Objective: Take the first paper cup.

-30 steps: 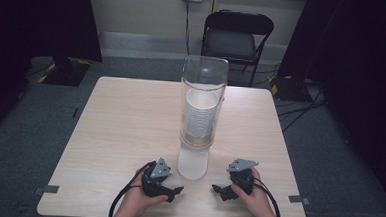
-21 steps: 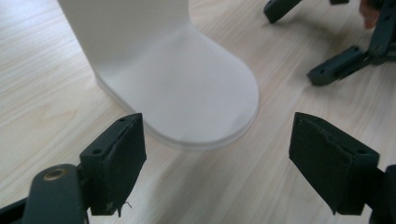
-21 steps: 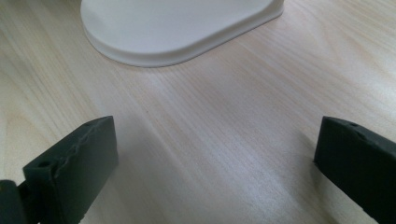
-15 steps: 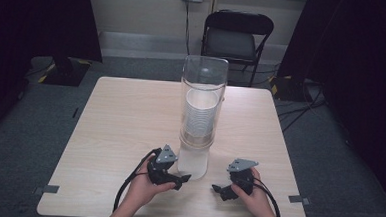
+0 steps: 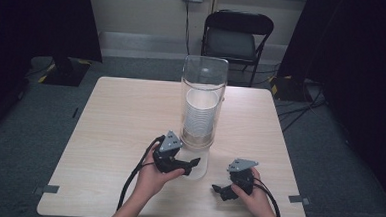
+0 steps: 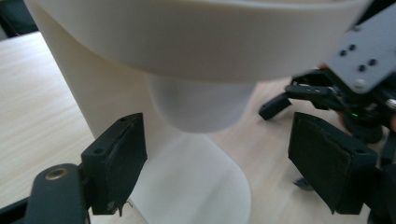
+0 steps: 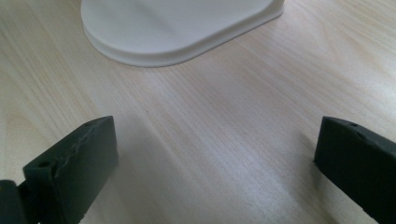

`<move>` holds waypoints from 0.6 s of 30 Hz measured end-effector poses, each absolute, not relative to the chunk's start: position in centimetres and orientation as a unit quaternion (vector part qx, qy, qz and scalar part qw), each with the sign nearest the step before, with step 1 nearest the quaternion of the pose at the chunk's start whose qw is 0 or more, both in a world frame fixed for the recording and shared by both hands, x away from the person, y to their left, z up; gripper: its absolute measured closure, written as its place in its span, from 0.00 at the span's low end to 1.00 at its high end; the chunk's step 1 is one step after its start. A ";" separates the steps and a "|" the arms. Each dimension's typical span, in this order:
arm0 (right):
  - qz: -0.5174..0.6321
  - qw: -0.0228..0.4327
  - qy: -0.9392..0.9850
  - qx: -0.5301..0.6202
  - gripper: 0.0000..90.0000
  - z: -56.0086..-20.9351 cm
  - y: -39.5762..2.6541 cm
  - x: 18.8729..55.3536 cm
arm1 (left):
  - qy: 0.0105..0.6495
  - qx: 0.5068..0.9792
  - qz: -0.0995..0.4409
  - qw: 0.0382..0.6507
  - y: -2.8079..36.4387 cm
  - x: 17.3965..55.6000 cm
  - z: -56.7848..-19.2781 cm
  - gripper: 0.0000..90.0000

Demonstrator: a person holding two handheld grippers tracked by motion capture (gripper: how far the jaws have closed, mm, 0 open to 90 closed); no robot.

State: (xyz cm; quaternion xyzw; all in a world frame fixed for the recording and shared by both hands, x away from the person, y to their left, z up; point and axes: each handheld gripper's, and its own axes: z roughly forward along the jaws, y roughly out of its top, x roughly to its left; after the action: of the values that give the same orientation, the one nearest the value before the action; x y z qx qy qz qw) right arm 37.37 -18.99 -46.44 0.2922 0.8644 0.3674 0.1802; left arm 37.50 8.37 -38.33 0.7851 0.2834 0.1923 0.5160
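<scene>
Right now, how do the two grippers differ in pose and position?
The left gripper is raised at the cup dispenser, its jaws aimed at the bottom cup; the right gripper sits low over the table, apart from the dispenser's base. Both are open and hold nothing.

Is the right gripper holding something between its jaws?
No, in the right gripper view the jaws of the right gripper stand apart over bare table.

The table (image 5: 120, 114) has a pale, matt wood-grain top. The cup dispenser (image 5: 203, 96) pairs a clear glossy tube with a smooth white base, probably plastic. The left gripper (image 6: 215, 172) has matt black pads (image 6: 327, 163), slightly rough.
</scene>
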 end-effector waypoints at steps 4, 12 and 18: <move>0.367 0.180 0.865 0.292 0.00 -46.4 -19.0 37.4 | 0.288 0.771 0.210 0.528 7.9 38.0 -38.4 0.21; 0.367 0.180 0.864 0.292 0.00 -46.4 -19.0 37.4 | 0.290 0.753 0.216 0.549 6.9 38.4 -39.0 0.24; 0.367 0.180 0.865 0.292 0.00 -46.4 -19.0 37.4 | 0.283 0.743 0.246 0.554 6.4 38.7 -39.6 0.36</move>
State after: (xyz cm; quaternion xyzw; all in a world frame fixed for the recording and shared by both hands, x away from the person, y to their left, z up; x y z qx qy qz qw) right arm 37.37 -18.99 -46.44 0.2919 0.8646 0.3673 0.1799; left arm 38.71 6.43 -39.55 0.7431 0.2833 0.2465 0.5540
